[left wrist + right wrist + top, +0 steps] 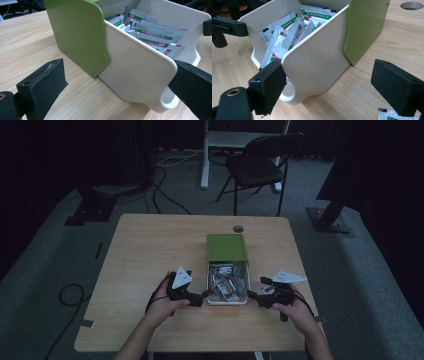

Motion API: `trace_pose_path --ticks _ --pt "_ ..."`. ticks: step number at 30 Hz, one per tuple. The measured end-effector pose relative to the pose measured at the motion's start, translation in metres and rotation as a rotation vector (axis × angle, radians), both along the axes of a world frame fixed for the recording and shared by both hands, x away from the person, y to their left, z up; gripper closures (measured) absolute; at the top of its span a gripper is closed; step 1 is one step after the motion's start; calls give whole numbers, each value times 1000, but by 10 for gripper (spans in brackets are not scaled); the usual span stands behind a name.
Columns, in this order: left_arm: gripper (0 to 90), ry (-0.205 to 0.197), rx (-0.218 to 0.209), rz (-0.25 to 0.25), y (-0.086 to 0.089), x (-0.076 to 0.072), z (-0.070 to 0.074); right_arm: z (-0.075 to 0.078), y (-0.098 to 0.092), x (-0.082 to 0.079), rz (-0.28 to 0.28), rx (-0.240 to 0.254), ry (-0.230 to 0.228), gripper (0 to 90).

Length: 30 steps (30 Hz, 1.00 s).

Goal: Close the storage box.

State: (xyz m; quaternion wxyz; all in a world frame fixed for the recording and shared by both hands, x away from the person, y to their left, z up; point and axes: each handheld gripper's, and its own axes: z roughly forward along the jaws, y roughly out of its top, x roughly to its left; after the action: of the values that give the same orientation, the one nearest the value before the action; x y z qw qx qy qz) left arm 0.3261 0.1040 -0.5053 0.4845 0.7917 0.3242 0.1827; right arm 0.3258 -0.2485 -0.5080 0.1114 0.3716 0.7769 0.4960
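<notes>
The white plastic drawer box [227, 301] of foil sachets [226, 281] lies lengthwise between the open left gripper [204, 295] and the open right gripper [250, 295].

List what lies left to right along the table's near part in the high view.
Left gripper → white drawer of sachets → right gripper.
</notes>
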Motion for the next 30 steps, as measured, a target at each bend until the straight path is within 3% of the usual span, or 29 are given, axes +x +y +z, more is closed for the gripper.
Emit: trace_pose_path --ticks 30 --pt "26 7 0 11 -3 17 5 3 0 15 -52 15 1 128"
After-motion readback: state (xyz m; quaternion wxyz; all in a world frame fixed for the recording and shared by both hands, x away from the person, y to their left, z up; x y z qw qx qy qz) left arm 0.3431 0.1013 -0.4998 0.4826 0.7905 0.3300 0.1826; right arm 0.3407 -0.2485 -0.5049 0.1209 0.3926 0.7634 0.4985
